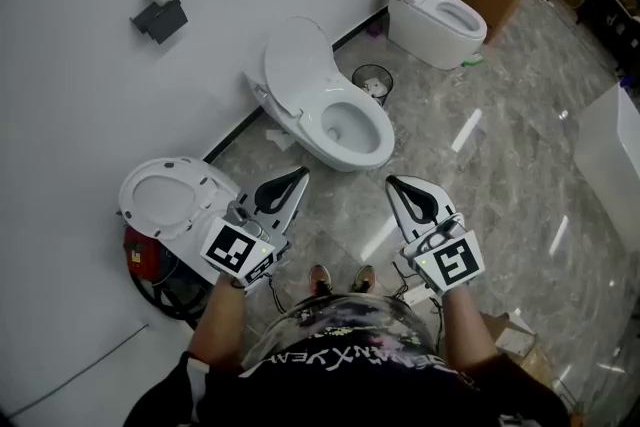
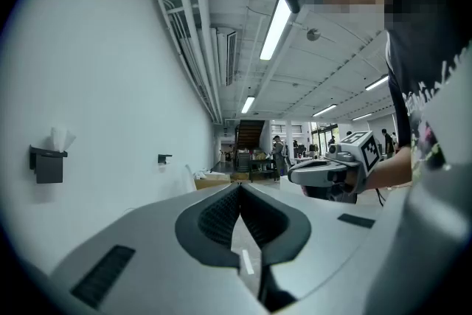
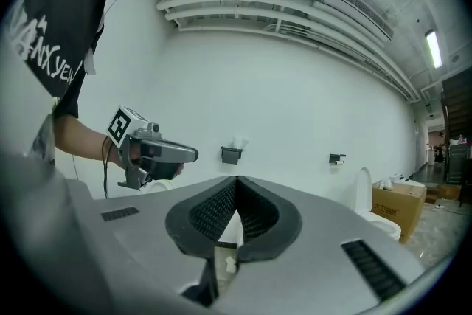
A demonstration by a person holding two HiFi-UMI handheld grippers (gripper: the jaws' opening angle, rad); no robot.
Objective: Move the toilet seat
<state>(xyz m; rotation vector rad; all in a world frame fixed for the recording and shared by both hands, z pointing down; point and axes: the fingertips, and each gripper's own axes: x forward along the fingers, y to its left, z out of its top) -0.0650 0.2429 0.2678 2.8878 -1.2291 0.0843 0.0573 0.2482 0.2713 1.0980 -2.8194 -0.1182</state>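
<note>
White toilets stand along the wall, and neither of my grippers touches any of them. My left gripper [image 1: 297,175] and right gripper [image 1: 393,182] are both held level in front of me, jaws pressed together with nothing between them. The nearest toilet seat [image 1: 165,198] shows as a white ring by the wall, just left of my left gripper. A second toilet [image 1: 345,130] stands ahead with its lid [image 1: 298,55] up, near a small bin [image 1: 372,81]. I'd judge the task not yet begun: the approach, the grip and the move itself are all left to do.
</note>
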